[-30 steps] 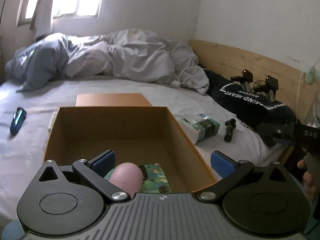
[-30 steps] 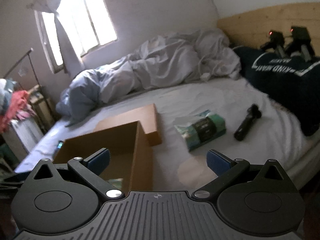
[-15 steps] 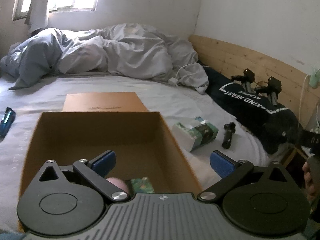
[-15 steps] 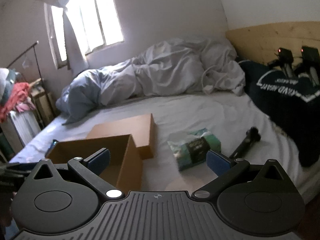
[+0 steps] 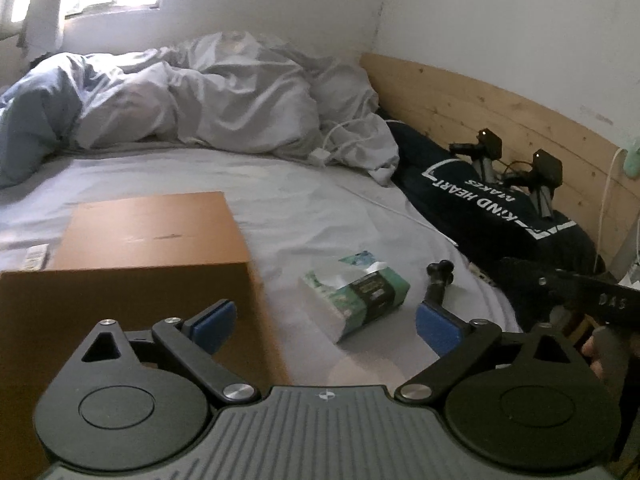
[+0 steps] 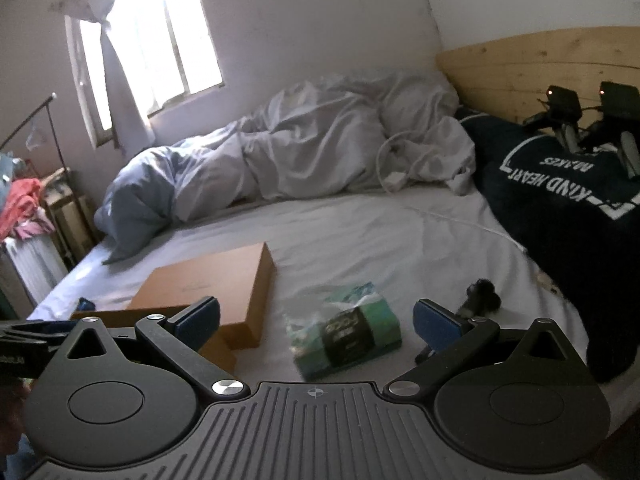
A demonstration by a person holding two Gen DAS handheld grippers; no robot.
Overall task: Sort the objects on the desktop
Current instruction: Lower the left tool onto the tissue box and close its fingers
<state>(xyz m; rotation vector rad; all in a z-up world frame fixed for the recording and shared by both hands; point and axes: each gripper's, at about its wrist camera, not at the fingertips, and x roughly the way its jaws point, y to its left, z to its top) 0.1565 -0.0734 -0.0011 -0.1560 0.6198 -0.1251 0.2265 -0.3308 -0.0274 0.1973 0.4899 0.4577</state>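
A green tissue pack [image 5: 356, 294] lies on the white bed sheet; it also shows in the right wrist view [image 6: 348, 334]. A black cylindrical object [image 5: 438, 280] lies just right of it, and shows in the right wrist view [image 6: 478, 298]. A brown cardboard box [image 5: 132, 304] stands at the left; its inside is hidden. Its brown lid [image 6: 216, 294] lies behind it. My left gripper [image 5: 326, 322] is open and empty, above the box's right edge. My right gripper [image 6: 316, 316] is open and empty, just in front of the tissue pack.
A crumpled grey duvet [image 5: 208, 96] fills the back of the bed. A dark blue printed garment [image 6: 560, 204] with two black devices [image 5: 516, 160] lies along the wooden headboard at the right. A white charger cable [image 6: 394, 178] lies by the duvet.
Both grippers have dropped lower and moved right, toward the tissue pack. The box's inside with the pink item is no longer visible to the left wrist camera. Both jaws stayed open.
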